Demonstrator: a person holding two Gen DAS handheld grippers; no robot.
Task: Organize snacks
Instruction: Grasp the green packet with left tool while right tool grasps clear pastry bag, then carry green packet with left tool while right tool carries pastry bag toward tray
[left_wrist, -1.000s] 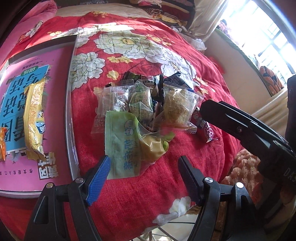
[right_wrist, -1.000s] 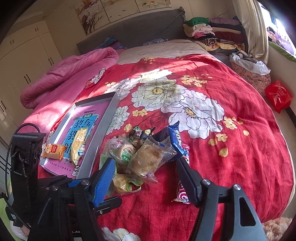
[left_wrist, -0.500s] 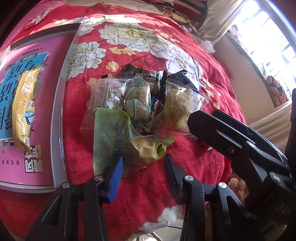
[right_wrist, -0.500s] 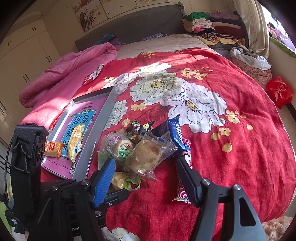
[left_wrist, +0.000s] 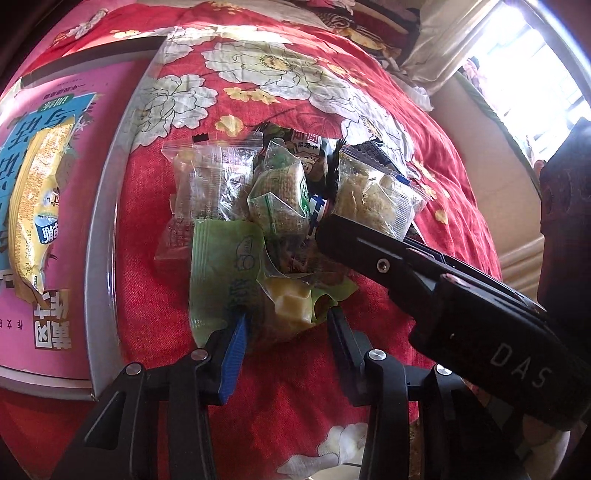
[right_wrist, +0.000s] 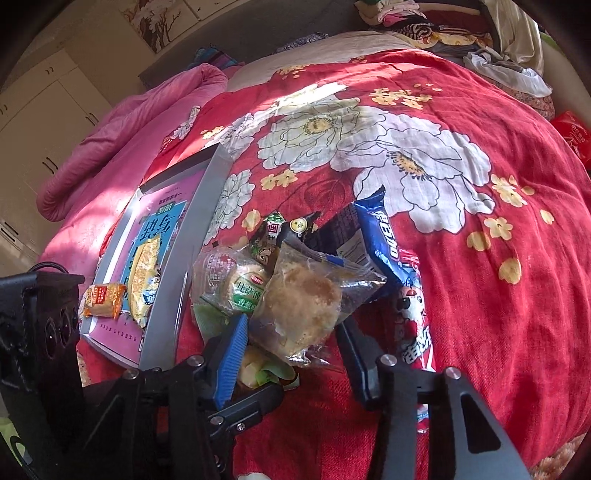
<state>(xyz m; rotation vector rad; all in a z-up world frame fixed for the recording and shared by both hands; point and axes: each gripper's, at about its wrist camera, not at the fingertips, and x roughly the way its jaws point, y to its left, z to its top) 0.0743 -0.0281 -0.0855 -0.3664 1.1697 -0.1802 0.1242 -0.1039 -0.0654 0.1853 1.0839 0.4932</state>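
Snack pile (left_wrist: 280, 206): wrapped packets heaped on red floral bed cover, beside tray.
Green packet (left_wrist: 225, 273): nearest edge of pile, flat.
Yellow packet (left_wrist: 35, 206): lies lengthwise in tray (left_wrist: 99, 258).

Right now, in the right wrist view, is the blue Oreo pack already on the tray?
No. The blue Oreo pack lies on the red bedspread in the snack pile, while the tray holds only two yellow-orange packets.

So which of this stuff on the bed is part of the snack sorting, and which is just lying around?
Part of the job:
- snack pile on the bedspread
- green packet, left tool closed on it
- clear-wrapped pastry, between the right tool's fingers
- blue cookie pack
- tray holding a yellow packet and an orange packet

Lying about:
- pink quilt
- folded clothes
- red bag
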